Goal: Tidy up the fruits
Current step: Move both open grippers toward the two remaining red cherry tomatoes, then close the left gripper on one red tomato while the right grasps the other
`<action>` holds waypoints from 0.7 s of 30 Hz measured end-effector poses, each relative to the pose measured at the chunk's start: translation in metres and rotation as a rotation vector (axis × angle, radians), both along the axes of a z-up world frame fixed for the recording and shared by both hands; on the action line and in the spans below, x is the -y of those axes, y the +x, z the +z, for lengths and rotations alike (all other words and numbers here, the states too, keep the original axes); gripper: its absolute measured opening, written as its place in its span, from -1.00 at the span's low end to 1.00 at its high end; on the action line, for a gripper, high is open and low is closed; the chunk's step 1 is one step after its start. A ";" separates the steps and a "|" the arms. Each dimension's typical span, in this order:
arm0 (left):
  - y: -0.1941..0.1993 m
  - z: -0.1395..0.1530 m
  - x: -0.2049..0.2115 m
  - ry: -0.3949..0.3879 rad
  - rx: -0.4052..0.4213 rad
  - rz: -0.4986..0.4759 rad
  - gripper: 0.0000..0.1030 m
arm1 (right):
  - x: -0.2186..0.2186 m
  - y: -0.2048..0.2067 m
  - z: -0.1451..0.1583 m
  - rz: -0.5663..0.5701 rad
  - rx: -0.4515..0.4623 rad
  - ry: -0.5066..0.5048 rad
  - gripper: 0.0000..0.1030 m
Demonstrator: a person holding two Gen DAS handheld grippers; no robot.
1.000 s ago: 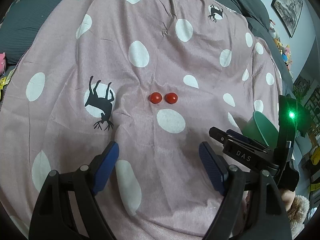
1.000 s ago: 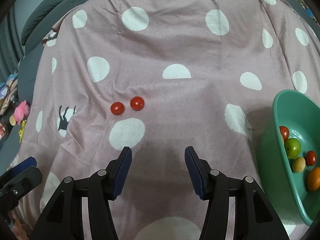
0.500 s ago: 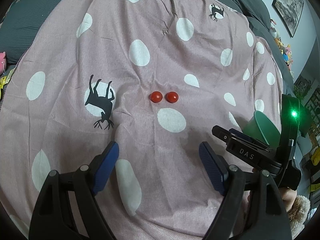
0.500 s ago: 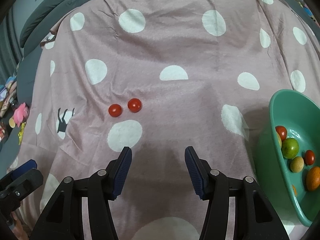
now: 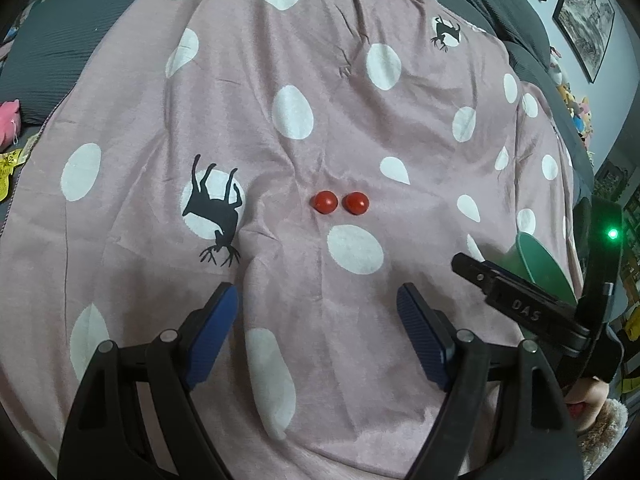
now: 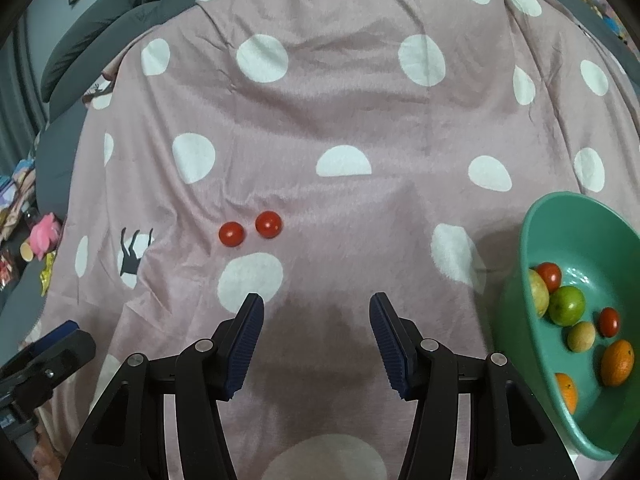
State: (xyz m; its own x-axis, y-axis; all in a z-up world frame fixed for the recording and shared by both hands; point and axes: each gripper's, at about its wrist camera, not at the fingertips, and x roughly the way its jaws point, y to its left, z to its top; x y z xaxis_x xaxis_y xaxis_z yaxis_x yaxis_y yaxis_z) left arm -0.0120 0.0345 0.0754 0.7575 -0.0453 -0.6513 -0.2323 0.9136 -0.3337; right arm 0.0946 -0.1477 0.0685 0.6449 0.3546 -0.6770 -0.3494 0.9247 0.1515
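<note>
Two small red tomatoes lie side by side on the pink spotted blanket, the left tomato (image 5: 324, 202) (image 6: 231, 234) and the right tomato (image 5: 357, 203) (image 6: 268, 224). My left gripper (image 5: 318, 334) is open and empty, hovering short of them. My right gripper (image 6: 316, 344) is open and empty, to the right of the tomatoes and nearer. A green bowl (image 6: 560, 224) at the right holds several fruits: red tomatoes, green fruits and oranges. Its rim (image 5: 538, 258) shows in the left wrist view behind the right gripper's body (image 5: 520, 308).
The pink blanket (image 5: 360, 120) covers a grey sofa (image 6: 92, 28). A pink toy (image 6: 44, 234) and clutter lie off the blanket's left edge. Framed pictures (image 5: 588, 4) hang on the wall at the right.
Both grippers have shifted slightly; in the right wrist view the tomatoes and bowl have drifted a little lower and nearer. Jaws stay open.
</note>
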 end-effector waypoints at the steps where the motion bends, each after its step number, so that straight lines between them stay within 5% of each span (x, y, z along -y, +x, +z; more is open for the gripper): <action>1: 0.000 0.000 0.000 0.002 0.001 0.001 0.57 | 0.001 0.000 0.001 -0.002 -0.001 0.005 0.08; 9: 0.005 0.008 -0.007 -0.006 0.014 0.004 0.52 | 0.002 0.000 0.006 -0.015 -0.018 0.005 0.07; 16: 0.047 0.030 -0.026 -0.051 0.012 -0.029 0.17 | 0.003 0.028 0.029 -0.031 -0.098 0.039 0.08; 21: 0.099 0.017 -0.030 -0.080 -0.035 -0.051 -0.10 | -0.011 0.068 0.026 -0.032 -0.170 0.077 0.05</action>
